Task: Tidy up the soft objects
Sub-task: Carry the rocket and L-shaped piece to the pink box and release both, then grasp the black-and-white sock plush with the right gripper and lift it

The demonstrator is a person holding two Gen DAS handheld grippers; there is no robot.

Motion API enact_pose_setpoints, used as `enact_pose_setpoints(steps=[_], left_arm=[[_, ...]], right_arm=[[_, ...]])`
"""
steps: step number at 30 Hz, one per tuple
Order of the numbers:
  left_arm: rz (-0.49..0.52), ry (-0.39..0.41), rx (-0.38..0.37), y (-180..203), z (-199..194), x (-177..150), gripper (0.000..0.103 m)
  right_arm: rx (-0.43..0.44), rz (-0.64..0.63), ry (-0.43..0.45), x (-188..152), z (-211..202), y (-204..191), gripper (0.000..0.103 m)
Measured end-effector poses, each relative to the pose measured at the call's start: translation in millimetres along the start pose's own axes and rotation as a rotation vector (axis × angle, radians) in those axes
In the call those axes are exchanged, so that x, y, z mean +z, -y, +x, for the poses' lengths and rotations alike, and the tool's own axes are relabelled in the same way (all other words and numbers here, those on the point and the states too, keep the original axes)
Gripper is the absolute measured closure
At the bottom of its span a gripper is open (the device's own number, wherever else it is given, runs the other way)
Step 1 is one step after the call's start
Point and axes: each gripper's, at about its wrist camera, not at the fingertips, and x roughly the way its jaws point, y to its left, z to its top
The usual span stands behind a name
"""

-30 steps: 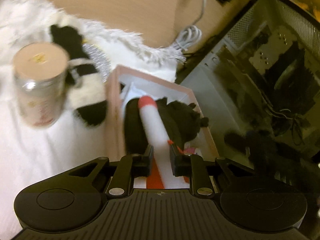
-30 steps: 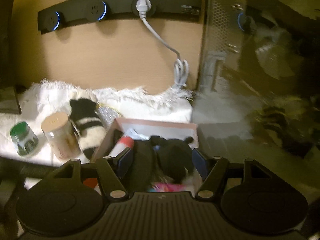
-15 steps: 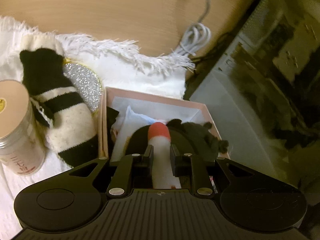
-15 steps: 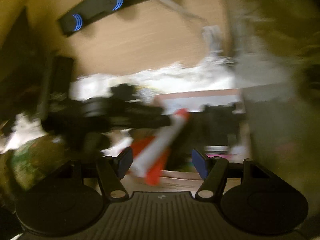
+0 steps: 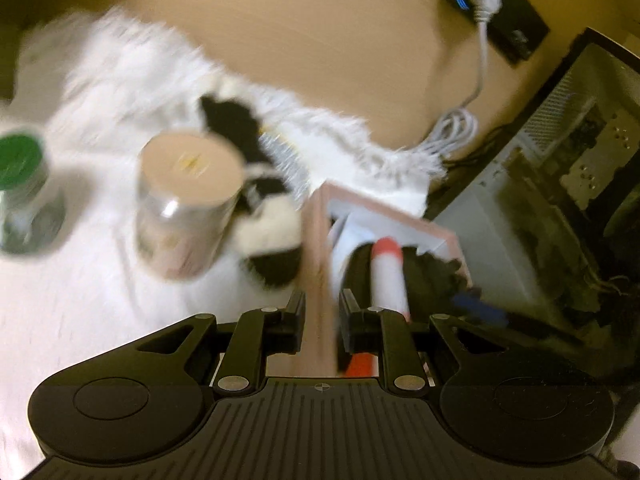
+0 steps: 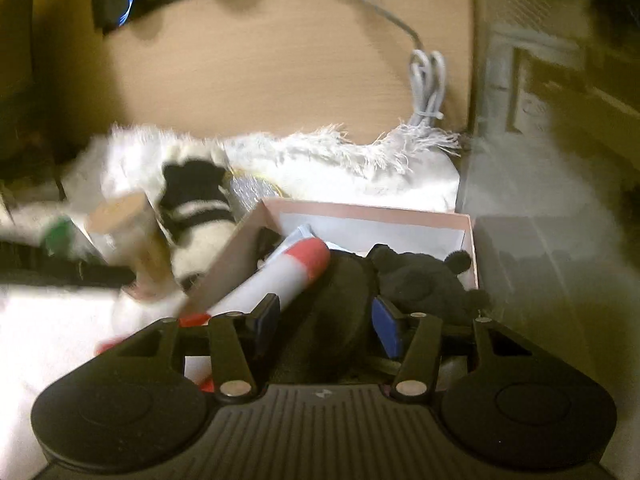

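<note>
A pink box [image 6: 360,210] holds a black plush [image 6: 420,280] and a dark rounded soft thing [image 6: 336,312]. A white toy rocket with a red nose [image 6: 280,276] lies slanted over the box's left wall, its tail outside. My right gripper [image 6: 326,324] hangs low over the box, its jaws closing with the dark rounded thing between them. My left gripper [image 5: 322,320] shows only a narrow slit, and the box's left wall [image 5: 316,240] appears through it. The rocket [image 5: 386,276] lies just right of its right finger. A black-and-white striped soft toy [image 5: 268,224] lies left of the box.
A jar with a tan lid [image 5: 188,204] and a green-lidded jar [image 5: 20,160] stand on the white fringed cloth [image 5: 120,100]. A glass-sided computer case [image 5: 560,200] stands right of the box. A coiled grey cable [image 5: 456,132] and a socket strip [image 5: 500,12] are behind.
The rocket was between my left fingers; now it lies beside them across the box wall, and that gripper has swung left. My right gripper has come down nearer the box with narrower jaws.
</note>
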Motion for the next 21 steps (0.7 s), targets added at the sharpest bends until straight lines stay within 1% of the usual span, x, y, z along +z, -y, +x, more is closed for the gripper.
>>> enact_pose_setpoints(steps=[2, 3, 5, 7, 9, 10, 12, 14, 16, 18, 20, 21], left_arm=[[-0.019, -0.010, -0.020, -9.3, -5.7, -6.2, 0.083], [-0.020, -0.008, -0.020, -12.5, -7.8, -8.1, 0.083], [-0.021, -0.008, 0.005, -18.9, -9.8, -9.7, 0.083], [-0.037, -0.024, 0.025, -23.8, -9.2, -11.0, 0.083], [-0.034, -0.033, 0.004, -25.9, -10.3, -13.1, 0.083], [-0.031, -0.036, -0.001, -26.2, -10.5, -14.3, 0.083], [-0.031, -0.046, -0.007, -28.6, -13.3, -16.8, 0.083], [-0.023, -0.051, -0.007, -31.5, -17.8, -19.8, 0.083], [-0.016, -0.056, 0.003, -37.5, -21.8, -23.5, 0.083], [-0.033, -0.069, 0.022, -47.5, -23.6, -26.7, 0.083], [-0.042, -0.082, 0.034, -55.0, -24.7, -28.2, 0.083], [-0.037, -0.084, 0.037, -57.6, -26.5, -28.6, 0.083]], right_arm=[[0.076, 0.045, 0.030, -0.1, -22.6, 5.1, 0.050], [0.106, 0.033, 0.048, -1.7, -36.2, 1.9, 0.050], [0.145, -0.031, 0.070, -5.8, -62.1, -12.8, 0.048], [0.155, -0.104, 0.048, -13.3, -76.1, -35.1, 0.048], [0.172, -0.164, 0.016, -22.0, -71.2, -52.8, 0.049], [0.151, -0.200, -0.011, -26.2, -61.5, -60.6, 0.058], [0.045, -0.265, -0.045, -29.7, -39.6, -70.7, 0.071], [-0.045, -0.262, -0.050, -27.6, -21.2, -63.7, 0.071], [-0.098, -0.243, -0.067, -23.8, -6.4, -51.4, 0.070], [-0.062, -0.204, -0.106, -24.6, -0.2, -39.2, 0.070], [-0.075, -0.217, -0.099, -28.9, -4.6, -36.9, 0.068], [-0.087, -0.229, -0.095, -29.4, -9.4, -37.6, 0.065]])
